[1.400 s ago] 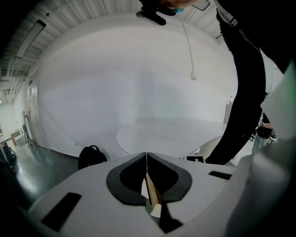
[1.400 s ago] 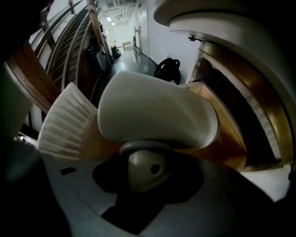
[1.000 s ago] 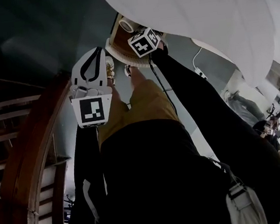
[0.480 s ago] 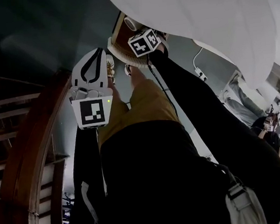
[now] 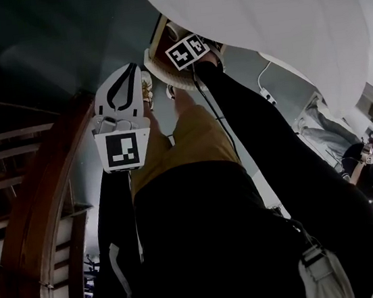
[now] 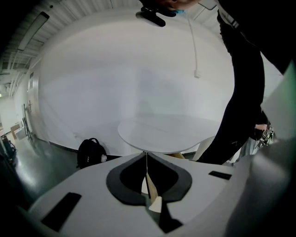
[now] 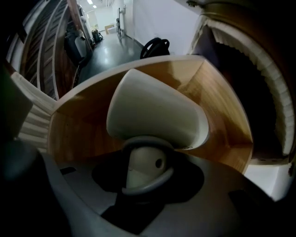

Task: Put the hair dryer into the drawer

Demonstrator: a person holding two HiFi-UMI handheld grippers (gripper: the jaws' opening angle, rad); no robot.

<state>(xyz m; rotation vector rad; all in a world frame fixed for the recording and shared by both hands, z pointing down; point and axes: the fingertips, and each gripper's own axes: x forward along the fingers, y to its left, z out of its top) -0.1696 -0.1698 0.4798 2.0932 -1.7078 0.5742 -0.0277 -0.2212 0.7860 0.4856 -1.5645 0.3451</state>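
Observation:
The white hair dryer (image 7: 155, 115) hangs inside the open wooden drawer (image 7: 217, 115), its broad body close to the drawer's floor. My right gripper (image 7: 144, 162) points down and is shut on the dryer's handle. In the head view the right gripper (image 5: 180, 42) is over the drawer (image 5: 158, 46) under the table edge, and the dryer's round end (image 5: 172, 31) shows beside it. My left gripper (image 5: 127, 74) hovers left of the drawer with its jaws shut and nothing in them. In its own view the left gripper (image 6: 147, 155) faces the table.
A round white table (image 5: 258, 19) overhangs the drawer. The person's legs (image 5: 200, 197) fill the middle of the head view. Curved wooden slats (image 5: 36, 199) stand at the left. A black backpack (image 6: 90, 152) sits on the floor. A dark cable (image 5: 216, 114) runs along the right arm.
My right gripper has tipped over and sunk a little toward the drawer with the hair dryer. The left gripper has stayed where it was.

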